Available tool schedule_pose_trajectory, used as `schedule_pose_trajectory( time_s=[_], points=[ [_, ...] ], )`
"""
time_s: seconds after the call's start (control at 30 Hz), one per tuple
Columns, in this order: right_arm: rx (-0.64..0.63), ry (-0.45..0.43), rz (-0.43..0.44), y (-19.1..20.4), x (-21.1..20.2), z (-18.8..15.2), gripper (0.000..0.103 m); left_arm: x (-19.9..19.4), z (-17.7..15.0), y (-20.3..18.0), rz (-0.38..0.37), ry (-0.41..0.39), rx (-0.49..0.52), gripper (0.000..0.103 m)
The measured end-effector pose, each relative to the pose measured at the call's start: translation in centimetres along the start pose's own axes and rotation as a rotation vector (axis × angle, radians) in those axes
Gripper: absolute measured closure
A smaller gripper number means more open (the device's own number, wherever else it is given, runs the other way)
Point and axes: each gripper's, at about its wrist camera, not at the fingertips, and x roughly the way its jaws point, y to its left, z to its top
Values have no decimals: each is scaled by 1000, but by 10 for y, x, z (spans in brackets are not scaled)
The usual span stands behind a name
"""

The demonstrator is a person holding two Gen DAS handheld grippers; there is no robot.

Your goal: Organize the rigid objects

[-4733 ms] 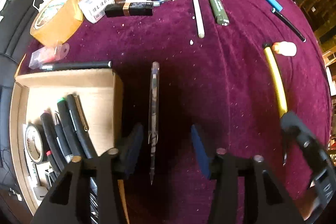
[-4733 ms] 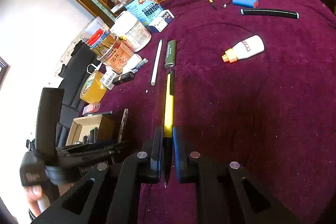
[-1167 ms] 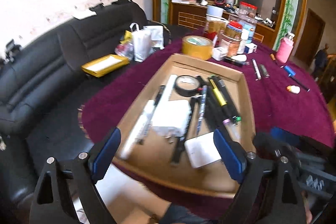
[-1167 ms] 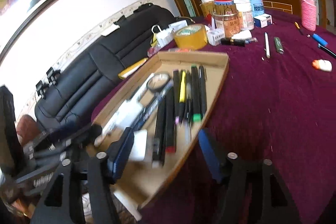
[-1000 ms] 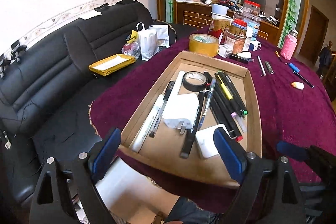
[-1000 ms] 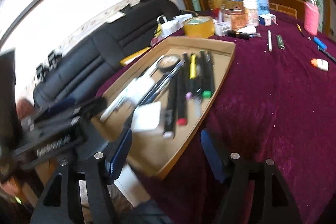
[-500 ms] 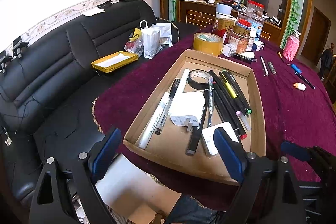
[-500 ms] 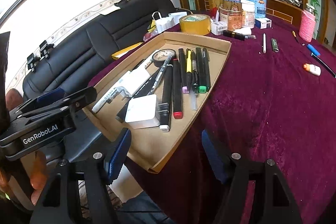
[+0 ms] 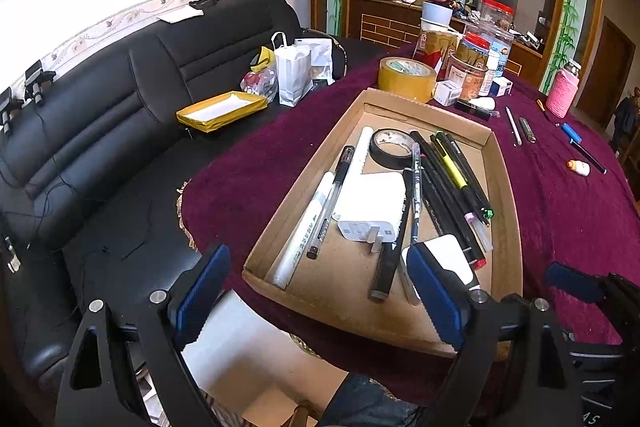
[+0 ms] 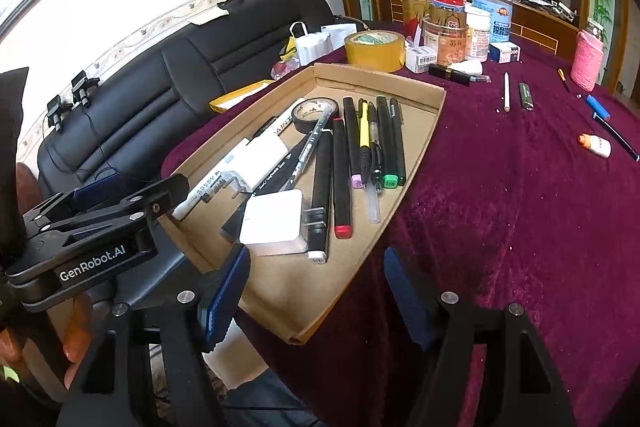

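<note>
Both tools have pulled back and up from the tabletop since the earlier frames, when the right one clamped a yellow pen and the left straddled a clear one; those two pens now lie in the cardboard tray [image 9: 505, 187]. The left tool [image 9: 316, 293] hangs with its jaws wide apart and nothing between them, the tray straight ahead of it. The right tool [image 10: 316, 289] is likewise spread and empty, the tray ahead and to its left.

By my reading this is a pause between drops, and the sorting is not finished. Far ahead and to the right of the right tool, a white stylus [image 10: 506, 91] and a green pen [image 10: 526, 96] lie loose on the purple tabletop [image 10: 520, 195], close together and roughly parallel, long axes running away from the tool. Fetching one calls for reaching out and setting the fingers across its shaft.

Inside the tray, the yellow pen [image 10: 363, 125] lies lengthwise among the markers, tip toward the tool.
</note>
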Motion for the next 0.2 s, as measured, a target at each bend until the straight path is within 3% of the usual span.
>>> schedule_pose_trajectory(
  time_s=[0.2],
  points=[
    [-11,4,-32,4,7,8,29,16,7,3,-55,25,2,14]
  ],
)
